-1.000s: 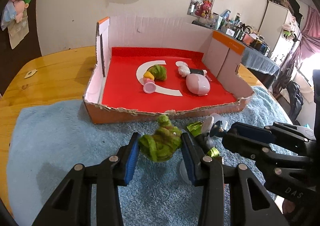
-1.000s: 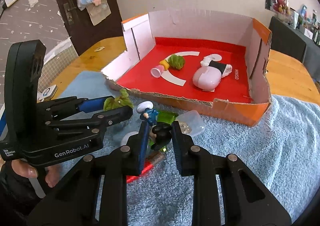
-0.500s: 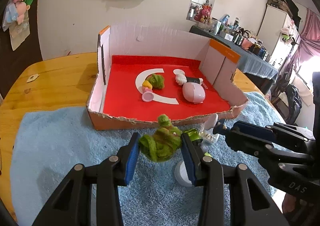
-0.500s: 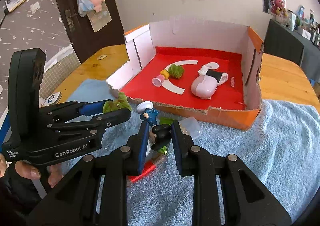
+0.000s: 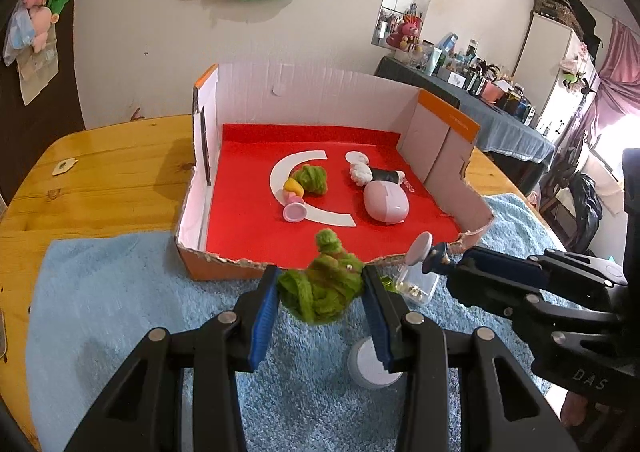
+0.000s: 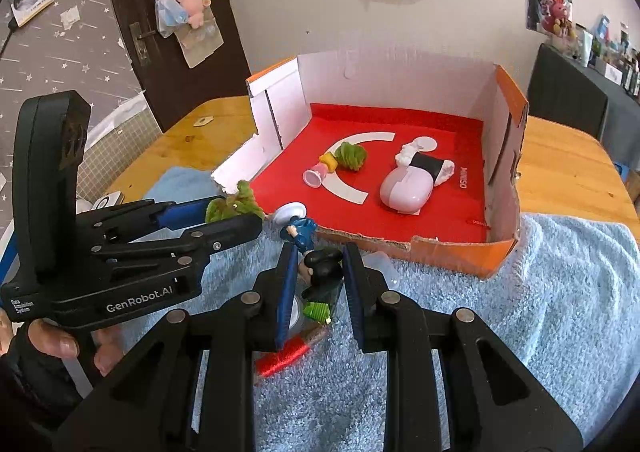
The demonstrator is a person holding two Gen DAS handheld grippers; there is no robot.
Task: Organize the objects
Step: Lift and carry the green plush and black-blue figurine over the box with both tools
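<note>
My left gripper is shut on a green yarn toy and holds it clear of the blue towel, just before the front wall of the cardboard box. Beside it, my right gripper is shut on a small figurine with black hair and a blue top that carries a white disc. In the right wrist view the left gripper is on the left, held by a hand. On the box's red floor lie a second green yarn ball, a pink cup toy, a pink oval case and a white-and-black toy.
The towel covers the near part of a wooden table. On it lie a small clear plastic box, a white round lid, a red piece and a green piece. The box walls stand high at the back and right.
Both grippers have lifted slightly with their toys still gripped. The box and towel sit a little lower in each view.
</note>
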